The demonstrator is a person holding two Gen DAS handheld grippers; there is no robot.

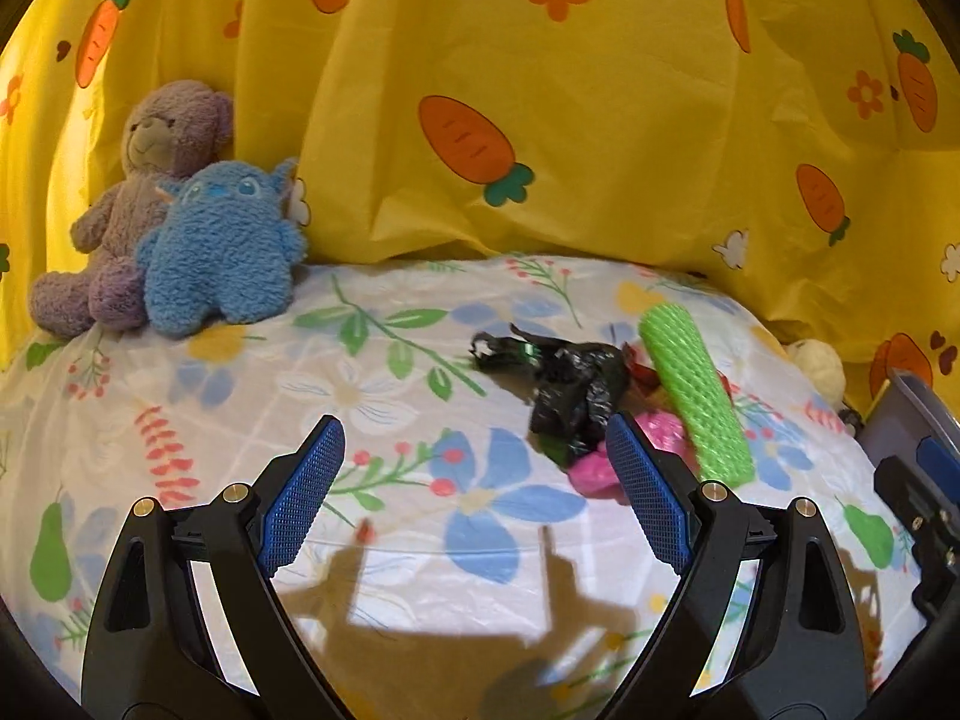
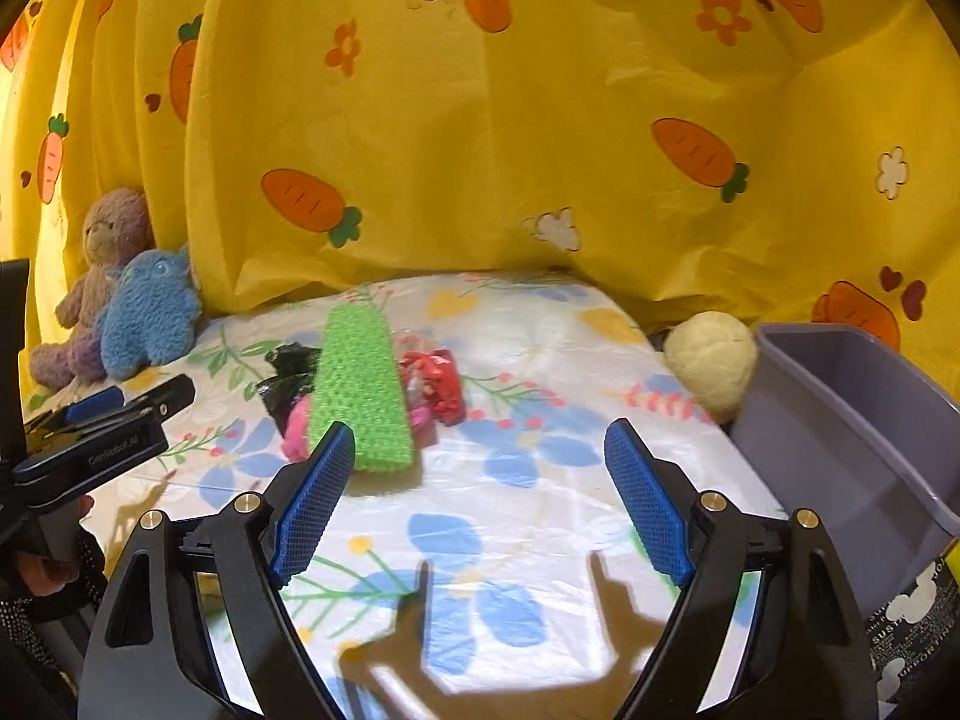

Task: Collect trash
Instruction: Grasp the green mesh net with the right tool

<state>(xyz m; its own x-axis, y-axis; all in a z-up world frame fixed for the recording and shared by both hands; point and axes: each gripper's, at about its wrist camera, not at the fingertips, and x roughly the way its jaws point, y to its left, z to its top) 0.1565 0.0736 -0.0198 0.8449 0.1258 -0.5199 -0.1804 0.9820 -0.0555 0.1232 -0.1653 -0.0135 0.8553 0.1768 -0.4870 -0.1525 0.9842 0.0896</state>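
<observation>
A small heap of trash lies on the floral bedsheet (image 1: 240, 420): a green foam net sleeve (image 1: 696, 396) (image 2: 363, 384), a crumpled black plastic bag (image 1: 570, 390) (image 2: 288, 375), a pink bag (image 1: 600, 468) (image 2: 297, 435) and a red wrapper (image 2: 435, 381). My left gripper (image 1: 474, 444) hovers open just short of the heap, its right finger in front of the pink bag. My right gripper (image 2: 480, 450) is open too, nothing between its fingers, with the green sleeve past its left fingertip. The left gripper's body (image 2: 96, 438) shows at the left of the right wrist view.
A grey plastic bin (image 2: 840, 432) (image 1: 912, 420) stands at the right edge of the bed. A cream plush (image 2: 714, 360) lies beside it. A purple teddy bear (image 1: 144, 192) and a blue plush (image 1: 222, 252) sit at the back left against the yellow carrot-print curtain (image 1: 600, 120).
</observation>
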